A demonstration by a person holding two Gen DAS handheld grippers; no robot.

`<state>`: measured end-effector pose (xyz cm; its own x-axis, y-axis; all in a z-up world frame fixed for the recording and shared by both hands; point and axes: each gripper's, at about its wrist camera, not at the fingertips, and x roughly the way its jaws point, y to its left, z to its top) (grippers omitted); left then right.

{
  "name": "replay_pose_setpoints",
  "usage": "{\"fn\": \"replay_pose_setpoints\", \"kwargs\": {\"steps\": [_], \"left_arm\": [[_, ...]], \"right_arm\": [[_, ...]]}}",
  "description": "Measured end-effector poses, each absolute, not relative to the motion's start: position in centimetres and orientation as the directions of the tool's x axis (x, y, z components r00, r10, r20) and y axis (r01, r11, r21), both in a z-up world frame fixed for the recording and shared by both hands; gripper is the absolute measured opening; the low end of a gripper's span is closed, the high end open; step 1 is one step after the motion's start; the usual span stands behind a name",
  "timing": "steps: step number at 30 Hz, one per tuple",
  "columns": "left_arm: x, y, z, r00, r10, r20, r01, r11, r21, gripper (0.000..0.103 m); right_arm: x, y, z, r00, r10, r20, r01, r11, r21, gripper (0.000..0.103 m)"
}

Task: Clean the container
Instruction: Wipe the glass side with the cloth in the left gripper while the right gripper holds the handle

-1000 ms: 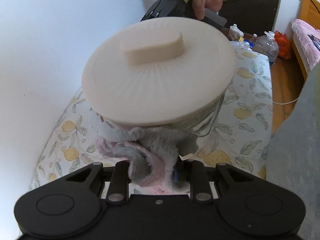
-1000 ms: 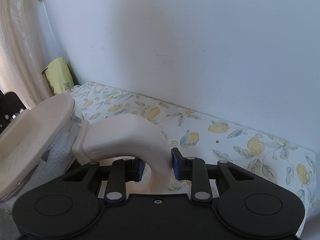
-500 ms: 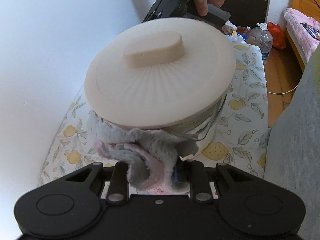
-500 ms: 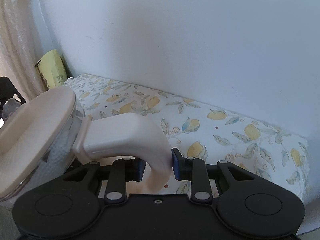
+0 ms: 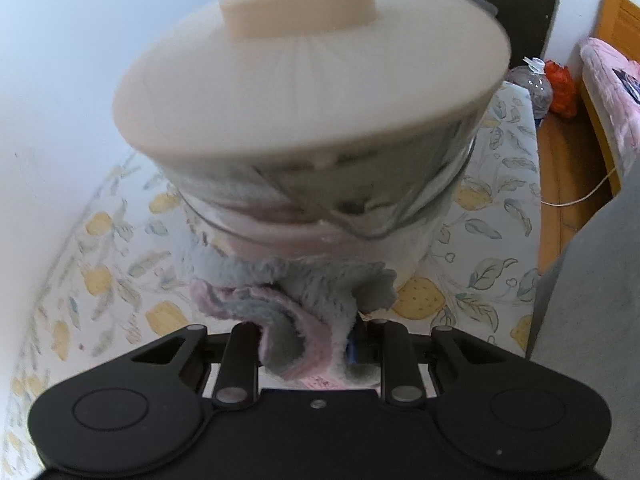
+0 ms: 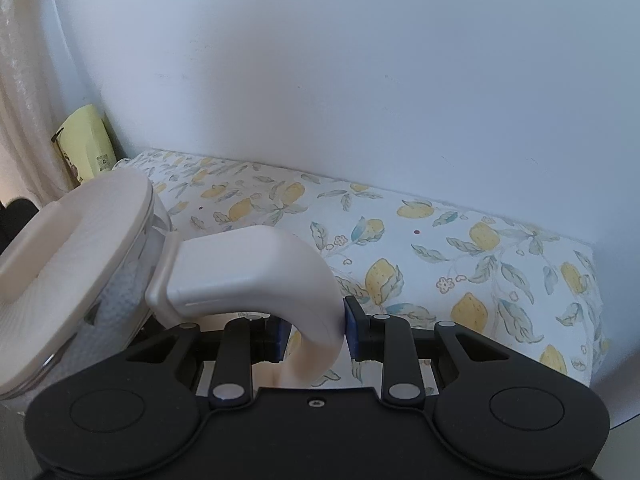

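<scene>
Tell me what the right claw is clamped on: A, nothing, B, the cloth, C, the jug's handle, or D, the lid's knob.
C: in the right wrist view the right claw pinches the curved cream handle of the jug, while the cloth sits in the left claw.

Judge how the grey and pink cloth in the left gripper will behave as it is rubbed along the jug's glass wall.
The cloth bunches and droops from the left gripper, so it is probably floppy. Its fluffy pile should mould to the glass wall rather than scratch.
</scene>
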<state>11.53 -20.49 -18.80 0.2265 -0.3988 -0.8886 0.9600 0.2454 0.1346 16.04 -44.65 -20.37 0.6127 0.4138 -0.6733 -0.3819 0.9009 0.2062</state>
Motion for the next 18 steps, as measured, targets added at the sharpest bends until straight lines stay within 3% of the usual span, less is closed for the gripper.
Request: {"fn": "replay_pose_setpoints", "kwargs": {"steps": [8,18], "left_arm": [[11.5,-20.3,-19.9,0.214,-0.399,-0.892,0.929,0.365,0.060,0.022],[9.6,-19.8,-17.4,0.285,-0.405,-0.869,0.889,0.450,0.082,0.022]], "right_arm": [[15.7,-44.8,-20.4,0.618,0.423,-0.662,-0.416,0.891,0.181,0.032],[15.8,-45.4,-20.4,0.611,0.454,-0.649,-0.420,0.880,0.221,0.032]]}}
